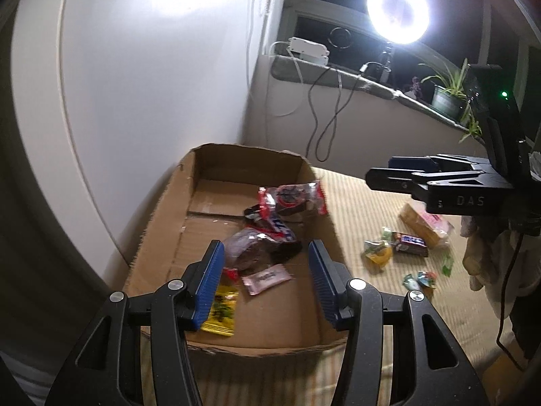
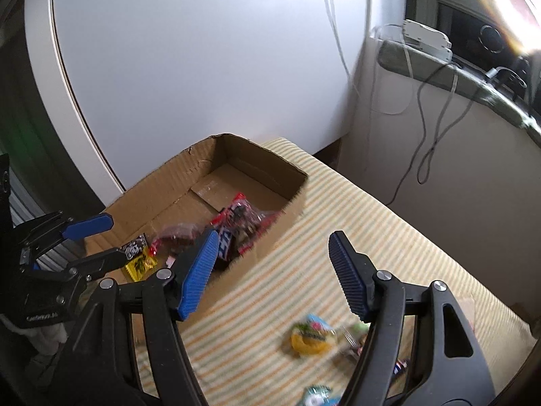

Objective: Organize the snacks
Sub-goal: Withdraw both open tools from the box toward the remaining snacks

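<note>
1. Left hand-held gripper [image 1: 265, 279]: jaws apart, nothing between the pads. It hangs over the near end of the cardboard box [image 1: 162, 209], above the wrappers already inside.
2. Right hand-held gripper [image 2: 270, 272]: jaws wide, empty. It sits over the striped desk [image 2: 389, 230] just beside the box's right wall; that view is motion-blurred.
3. In the box: a red-and-clear bag [image 1: 292, 198], a dark brownie-type pack [image 1: 252, 247], a pink wrapper [image 1: 267, 279] and a yellow packet [image 1: 221, 311], loosely piled.
4. Not yet boxed, out on the desk: a yellow jelly cup [image 2: 312, 336], a Snickers bar [image 1: 410, 243], a wafer pack [image 1: 426, 225] and small foil candies [image 1: 419, 279].
5. Risk: the loose snacks are small, slick and close together. A wide-open grab could pinch two, or squirt one off sideways.
6. Risk: the jelly cup is round and soft. An off-centre or hard squeeze could pop it out or crush it.
7. Risk: the box wall is low and light. A hand-held gripper clipping it on the way in would shove the box.
8. Risk: both hand-held grippers work the same box end; they could collide.
</note>
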`<control>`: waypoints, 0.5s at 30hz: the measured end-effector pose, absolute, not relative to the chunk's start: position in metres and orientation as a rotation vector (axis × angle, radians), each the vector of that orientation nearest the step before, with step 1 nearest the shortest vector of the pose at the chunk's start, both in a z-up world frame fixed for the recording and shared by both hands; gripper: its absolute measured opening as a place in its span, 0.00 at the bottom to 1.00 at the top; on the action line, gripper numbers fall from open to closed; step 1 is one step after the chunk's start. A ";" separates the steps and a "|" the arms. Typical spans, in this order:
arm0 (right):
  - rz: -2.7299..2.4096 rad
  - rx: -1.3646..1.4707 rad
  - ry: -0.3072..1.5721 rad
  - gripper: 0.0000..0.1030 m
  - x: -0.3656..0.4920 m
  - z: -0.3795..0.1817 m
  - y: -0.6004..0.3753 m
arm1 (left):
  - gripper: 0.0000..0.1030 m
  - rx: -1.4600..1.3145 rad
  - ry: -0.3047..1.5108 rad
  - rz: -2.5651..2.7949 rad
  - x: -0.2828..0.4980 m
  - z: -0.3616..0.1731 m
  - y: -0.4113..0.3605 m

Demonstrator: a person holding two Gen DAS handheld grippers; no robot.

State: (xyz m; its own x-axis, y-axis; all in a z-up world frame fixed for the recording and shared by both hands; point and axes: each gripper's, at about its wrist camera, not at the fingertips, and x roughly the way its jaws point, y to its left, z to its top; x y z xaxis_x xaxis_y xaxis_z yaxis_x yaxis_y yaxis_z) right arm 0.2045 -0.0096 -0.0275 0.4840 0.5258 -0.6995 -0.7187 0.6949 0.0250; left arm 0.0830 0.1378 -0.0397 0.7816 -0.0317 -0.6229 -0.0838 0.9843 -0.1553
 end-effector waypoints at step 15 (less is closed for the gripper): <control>0.621 -0.235 0.780 0.68 0.171 -0.034 -0.143 | 0.49 -0.143 0.677 -0.133 0.085 -0.035 0.067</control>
State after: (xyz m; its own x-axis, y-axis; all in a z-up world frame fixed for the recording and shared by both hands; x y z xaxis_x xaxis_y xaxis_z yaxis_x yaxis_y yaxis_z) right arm 0.1714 -0.1430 -0.0337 0.5452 0.4340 -0.7172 -0.6018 0.7983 0.0256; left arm 0.0851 0.0668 -0.0349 0.7714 -0.1688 -0.6135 0.0756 0.9817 -0.1750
